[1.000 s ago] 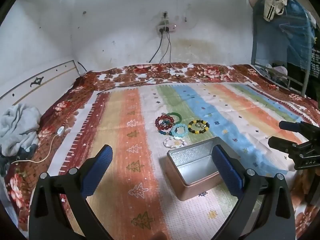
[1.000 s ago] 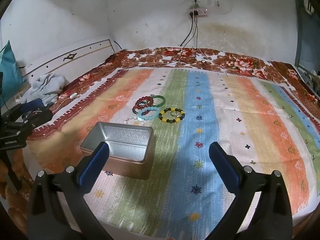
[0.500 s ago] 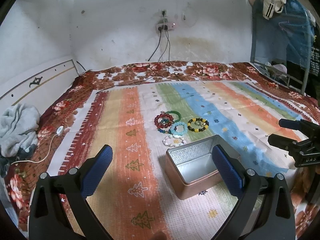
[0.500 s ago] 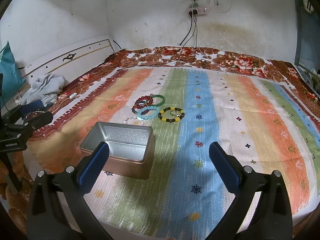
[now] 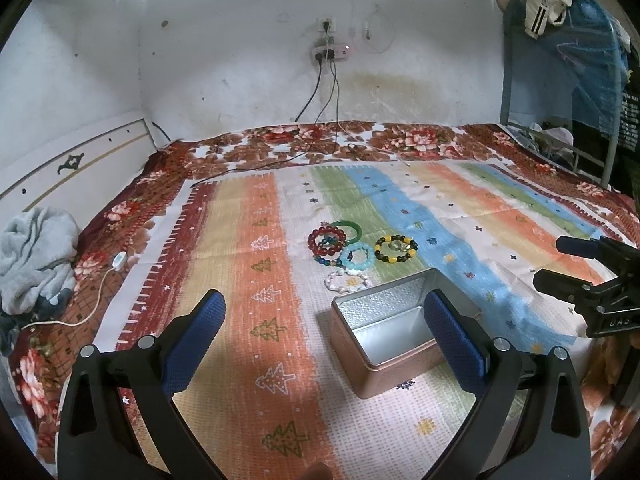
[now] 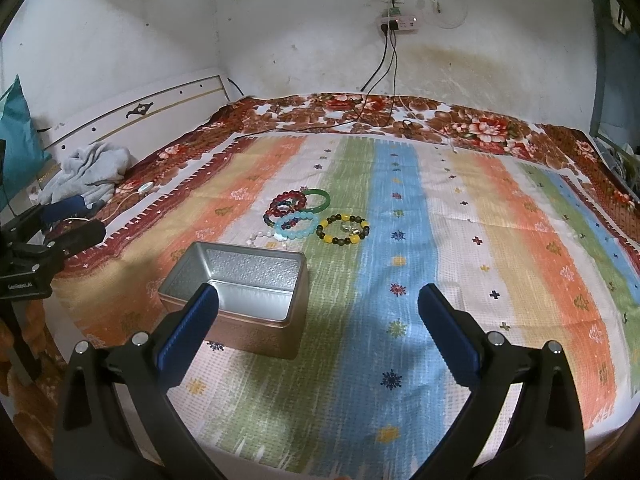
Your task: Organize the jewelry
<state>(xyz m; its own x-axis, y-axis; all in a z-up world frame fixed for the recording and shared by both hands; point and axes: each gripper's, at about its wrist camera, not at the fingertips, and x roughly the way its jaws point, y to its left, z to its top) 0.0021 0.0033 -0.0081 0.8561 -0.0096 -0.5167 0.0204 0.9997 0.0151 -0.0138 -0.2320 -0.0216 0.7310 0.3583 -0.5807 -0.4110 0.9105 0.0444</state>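
Note:
An open, empty metal tin (image 5: pixel 386 322) (image 6: pixel 240 300) sits on the striped bedspread. Just beyond it lie several bead bracelets: dark red (image 5: pixel 326 240) (image 6: pixel 285 203), green bangle (image 5: pixel 354 227) (image 6: pixel 322 198), light blue (image 5: pixel 357 259) (image 6: pixel 295 227), yellow-and-black (image 5: pixel 395 249) (image 6: pixel 343 230) and white (image 5: pixel 347 280) (image 6: pixel 264 236). My left gripper (image 5: pixel 324 312) is open and empty, held above the bed near the tin. My right gripper (image 6: pixel 318 308) is open and empty, to the right of the tin. Each gripper shows in the other's view (image 5: pixel 576 266) (image 6: pixel 64 220).
A grey cloth (image 5: pixel 34 256) (image 6: pixel 94 168) lies at the bed's left edge by the white headboard (image 6: pixel 132 116). A white cable with a switch (image 5: pixel 118 260) lies near it. Black cables (image 5: pixel 320 92) hang from a wall socket. A metal frame with clothes (image 5: pixel 560 60) stands at the right.
Both grippers have tilted up slightly, so the bed, tin and bracelets sit a little lower in each view. Nothing on the bed has moved.

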